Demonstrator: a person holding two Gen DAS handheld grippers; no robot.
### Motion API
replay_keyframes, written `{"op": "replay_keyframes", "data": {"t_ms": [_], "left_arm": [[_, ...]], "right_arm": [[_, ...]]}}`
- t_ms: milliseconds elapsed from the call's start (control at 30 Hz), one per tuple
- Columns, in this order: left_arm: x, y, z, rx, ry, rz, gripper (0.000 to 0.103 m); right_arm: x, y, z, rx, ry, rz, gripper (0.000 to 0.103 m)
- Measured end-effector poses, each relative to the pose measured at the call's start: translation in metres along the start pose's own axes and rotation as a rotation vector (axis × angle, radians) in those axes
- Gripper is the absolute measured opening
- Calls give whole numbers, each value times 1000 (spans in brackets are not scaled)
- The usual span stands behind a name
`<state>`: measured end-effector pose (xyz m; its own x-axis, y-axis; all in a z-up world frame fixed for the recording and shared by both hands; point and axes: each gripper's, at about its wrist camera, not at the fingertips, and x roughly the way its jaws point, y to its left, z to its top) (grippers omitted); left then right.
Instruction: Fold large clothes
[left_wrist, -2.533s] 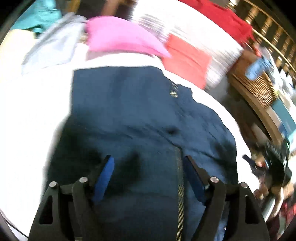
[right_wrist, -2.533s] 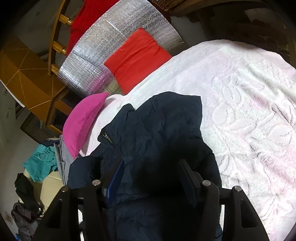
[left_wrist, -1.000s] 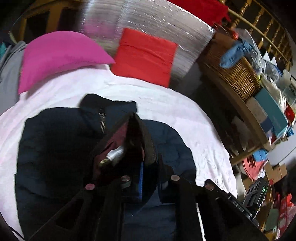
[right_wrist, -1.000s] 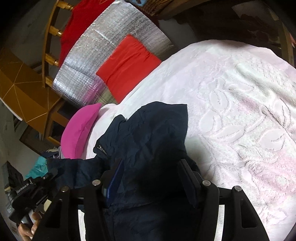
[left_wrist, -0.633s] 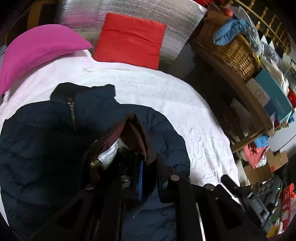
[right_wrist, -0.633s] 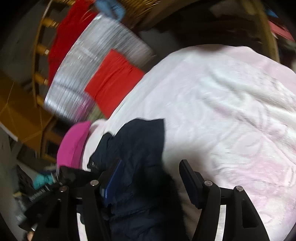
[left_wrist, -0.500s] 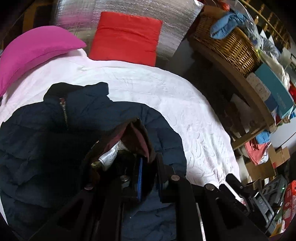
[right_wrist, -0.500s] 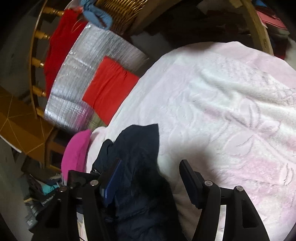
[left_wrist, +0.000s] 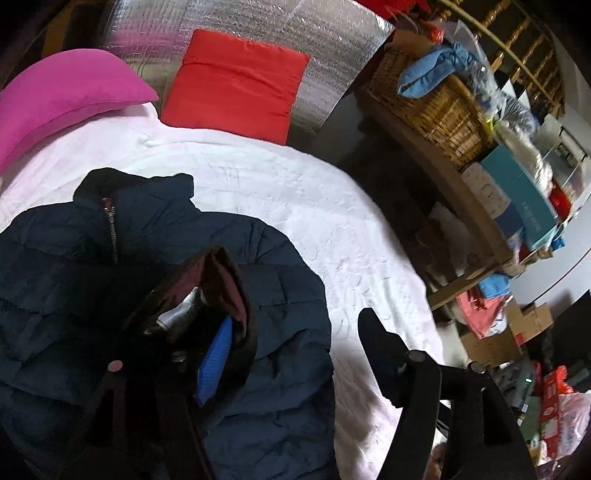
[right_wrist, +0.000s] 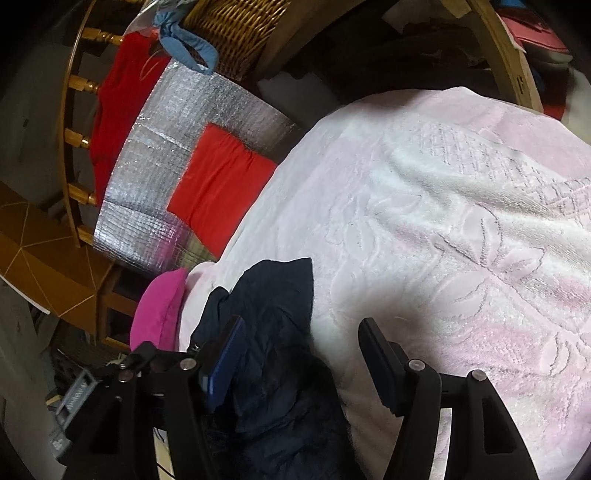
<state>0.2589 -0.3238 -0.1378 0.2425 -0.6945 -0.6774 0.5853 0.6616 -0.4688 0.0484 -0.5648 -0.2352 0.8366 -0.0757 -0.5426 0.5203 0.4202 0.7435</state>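
Observation:
A navy puffer jacket (left_wrist: 110, 258) lies zipped on the pale pink bedspread (left_wrist: 314, 206), collar toward the pillows. Its sleeve cuff (left_wrist: 221, 280), showing maroon lining, is folded over the jacket's front. My left gripper (left_wrist: 295, 354) hovers over it with its jaws opening. The cuff rests against the blue-padded left finger (left_wrist: 214, 362) and the right finger stands clear of it over the bedspread. In the right wrist view the jacket (right_wrist: 273, 314) runs under the left finger of my right gripper (right_wrist: 301, 354), which is open and holds nothing.
A pink pillow (left_wrist: 70, 92) and a red cushion (left_wrist: 236, 81) lean on a silver foil panel (left_wrist: 332, 55) at the bed's head. A wicker basket (left_wrist: 436, 107), boxes and cluttered shelves line the right side. Bare bedspread (right_wrist: 461, 221) stretches right of the jacket.
My left gripper's jaws have come apart and let go of the sleeve cuff, which now lies on the jacket's front. The right gripper swung away toward the bare bedspread, still open.

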Motion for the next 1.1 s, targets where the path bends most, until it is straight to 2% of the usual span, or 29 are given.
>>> {"op": "replay_keyframes", "data": {"t_ms": [67,133,167,333,433,500,567,700,800,833,867,900,933,967,1100], "left_arm": [[-13,6,0,-5,-22,-17,73],[-26,13,3,-29,-55,-8,86],[-27,16,5,-45,-57,-1,88],[-13,37,19,-160,104,-29,89],[-9,45,21,-182,208,-52,89],[-8,48,21,-188,278,-105,89],[-7,47,23,-173,315,-116,89],[-2,47,33,-200,297,-89,89],[3,41,38,-179,250,-110,91],[8,37,36,-135,259,-88,93],[19,29,34,-64,292,-26,93],[34,20,27,19,352,68,93],[42,17,24,46,382,91,93],[49,13,18,61,406,62,93],[55,9,8,25,397,-124,93]], "right_arm": [[2,5,-3,-16,0,-5,67],[6,9,-6,-26,7,-8,67],[9,12,-8,-31,15,-9,67],[17,23,-14,-56,20,-16,67],[21,23,-14,-70,27,-24,67],[22,23,-11,-90,21,-40,67],[21,20,-7,-82,10,-51,67],[26,14,-3,-36,16,-43,67],[30,17,-4,-54,30,-39,67],[31,19,-5,-68,33,-36,67],[32,21,-5,-77,34,-36,67],[32,21,-4,-81,34,-37,67],[32,20,-3,-80,34,-38,67],[32,17,-2,-73,35,-38,67],[30,9,5,-58,26,-42,67]]}}
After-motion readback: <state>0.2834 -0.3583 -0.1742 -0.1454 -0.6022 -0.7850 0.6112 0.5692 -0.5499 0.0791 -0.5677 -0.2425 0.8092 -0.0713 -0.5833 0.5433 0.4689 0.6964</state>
